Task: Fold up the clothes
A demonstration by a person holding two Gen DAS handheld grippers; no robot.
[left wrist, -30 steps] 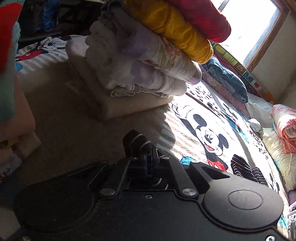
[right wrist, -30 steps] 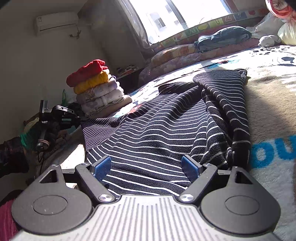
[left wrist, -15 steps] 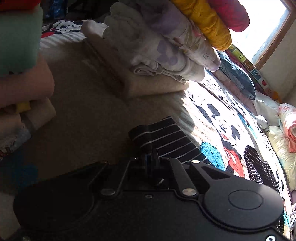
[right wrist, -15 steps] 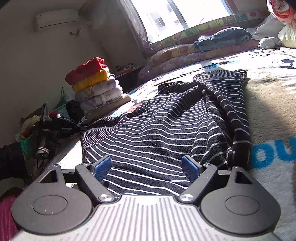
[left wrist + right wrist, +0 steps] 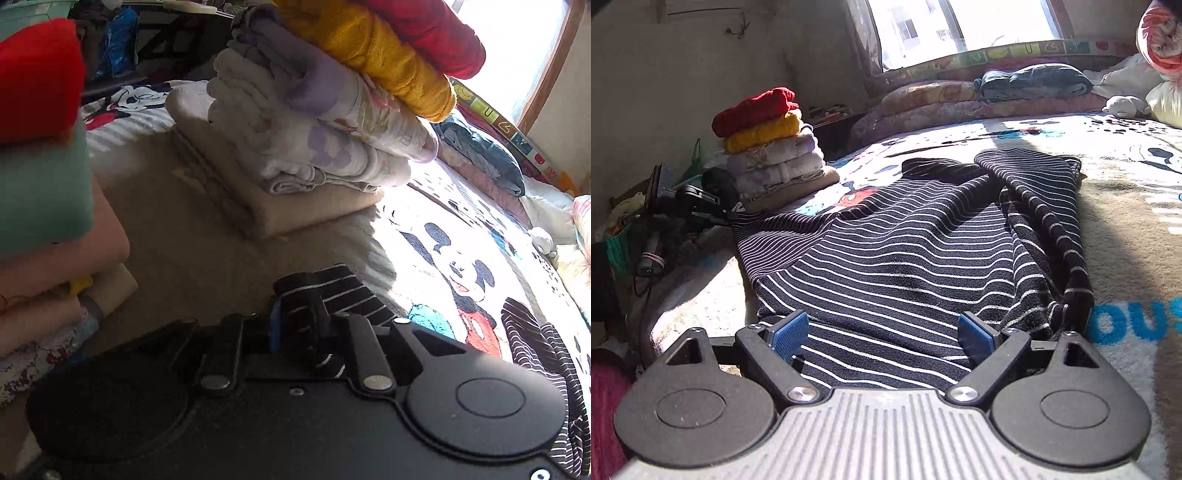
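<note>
A black sweater with thin white stripes (image 5: 905, 258) lies spread on the bed, one sleeve folded over at the right. My right gripper (image 5: 882, 334) is open, low over the sweater's near hem, with its blue pads (image 5: 786, 332) wide apart on either side of the fabric. My left gripper (image 5: 295, 325) is shut on the cuff of the sweater's left sleeve (image 5: 332, 291), whose striped end sticks out past the fingers. In the right wrist view the left gripper (image 5: 698, 206) sits at the bed's left edge, with the sleeve (image 5: 783, 225) stretched toward it.
A stack of folded clothes (image 5: 314, 129) topped by yellow and red knits stands just beyond the left gripper, also seen as the stack (image 5: 768, 147). A second folded pile (image 5: 44, 184) is at the left. The Mickey Mouse blanket (image 5: 461, 258) covers the bed; bedding (image 5: 1034, 81) lines the window side.
My left gripper has shifted and turned a little with the cuff, and more striped sleeve now shows past its fingers. The right gripper stays open over the hem.
</note>
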